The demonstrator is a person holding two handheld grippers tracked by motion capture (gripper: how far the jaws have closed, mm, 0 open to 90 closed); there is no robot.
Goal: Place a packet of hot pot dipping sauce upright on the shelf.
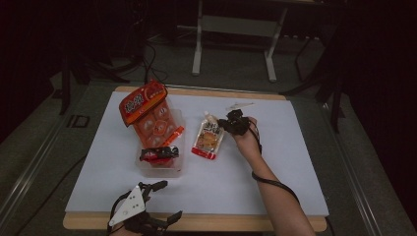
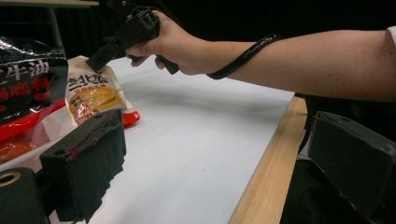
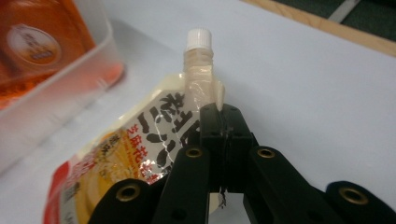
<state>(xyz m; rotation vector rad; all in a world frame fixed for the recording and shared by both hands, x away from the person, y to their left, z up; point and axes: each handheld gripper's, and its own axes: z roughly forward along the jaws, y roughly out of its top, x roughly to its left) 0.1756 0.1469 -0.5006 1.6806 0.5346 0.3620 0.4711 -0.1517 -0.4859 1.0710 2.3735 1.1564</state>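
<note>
A spouted sauce pouch [image 1: 208, 139] with a white cap [image 3: 200, 38] and yellow-red print lies mid-table, right of a clear tub. My right gripper [image 1: 228, 123] comes at it from the right. In the right gripper view its jaws [image 3: 224, 114] are pressed together on the pouch's top edge, just beside the spout. The left gripper view shows the pouch [image 2: 91, 95] tilted, its top end raised and its red bottom edge on the table. My left gripper [image 1: 164, 200] rests at the table's near edge, open, with nothing between its pads [image 2: 88, 158].
A clear plastic tub [image 1: 178, 167] left of the pouch holds orange snack packs and a black-red packet [image 1: 158, 154]. An orange bag [image 1: 142, 102] leans over its far end. A small pale scrap [image 1: 240, 105] lies near the far edge. The wooden table edge [image 2: 261, 177] runs beside my left gripper.
</note>
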